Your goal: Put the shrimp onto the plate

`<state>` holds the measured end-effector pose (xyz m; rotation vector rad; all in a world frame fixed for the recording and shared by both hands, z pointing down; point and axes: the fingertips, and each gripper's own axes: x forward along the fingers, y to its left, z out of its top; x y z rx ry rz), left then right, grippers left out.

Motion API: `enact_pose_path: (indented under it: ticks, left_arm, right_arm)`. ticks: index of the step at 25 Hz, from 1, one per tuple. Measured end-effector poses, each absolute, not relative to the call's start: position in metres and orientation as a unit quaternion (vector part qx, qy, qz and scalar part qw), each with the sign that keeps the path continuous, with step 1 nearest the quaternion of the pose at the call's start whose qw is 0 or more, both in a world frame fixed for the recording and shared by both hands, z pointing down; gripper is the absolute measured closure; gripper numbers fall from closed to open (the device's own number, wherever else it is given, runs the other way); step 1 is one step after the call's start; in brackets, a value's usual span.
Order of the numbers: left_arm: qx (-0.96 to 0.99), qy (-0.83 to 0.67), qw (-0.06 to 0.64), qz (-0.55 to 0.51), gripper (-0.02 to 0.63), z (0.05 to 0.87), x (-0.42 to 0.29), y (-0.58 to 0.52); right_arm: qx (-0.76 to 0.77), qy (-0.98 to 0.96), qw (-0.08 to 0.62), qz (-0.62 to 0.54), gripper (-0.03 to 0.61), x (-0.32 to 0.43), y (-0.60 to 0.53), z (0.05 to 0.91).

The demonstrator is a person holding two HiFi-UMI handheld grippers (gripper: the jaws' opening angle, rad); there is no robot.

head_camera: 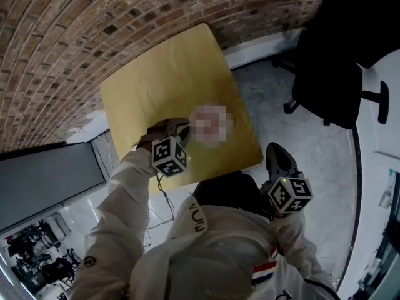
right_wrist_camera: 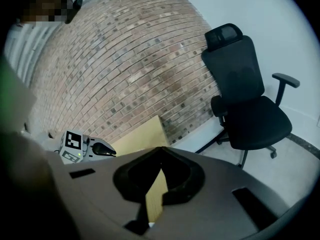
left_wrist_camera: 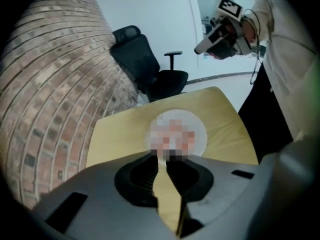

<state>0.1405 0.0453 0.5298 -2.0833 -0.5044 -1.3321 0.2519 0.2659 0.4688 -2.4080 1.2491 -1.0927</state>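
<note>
Shrimp may fall off plate (left_wrist_camera: 202,134) if left tongs (left_wrist_camera: 162,156), almost pressed together above, knock it; right tongs (right_wrist_camera: 160,150) pressed together.

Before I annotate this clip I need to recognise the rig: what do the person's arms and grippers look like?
White jacket sleeves cover both arms. The left gripper and right gripper are grey with black jaw pads. Each carries a cube of black-and-white square markers with a green light. A thin cable hangs by the left.
</note>
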Motion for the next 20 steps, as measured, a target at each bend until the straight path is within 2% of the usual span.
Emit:
enact_pose_path:
  ticks: [8,20]
  left_arm:
    - [-0.852,-0.007,0.191,-0.488,0.565,0.489,0.049,-0.002]
    - [-0.874,0.258,-0.026,-0.412,0.565,0.475,-0.125,-0.061]
  right_arm:
    - [-0.77,0.519,0.067,-0.364,0.555,0.204,0.189,0.458]
    - [-0.671,0.649,-0.027,-0.358,0.555,0.075,0.066,0.455]
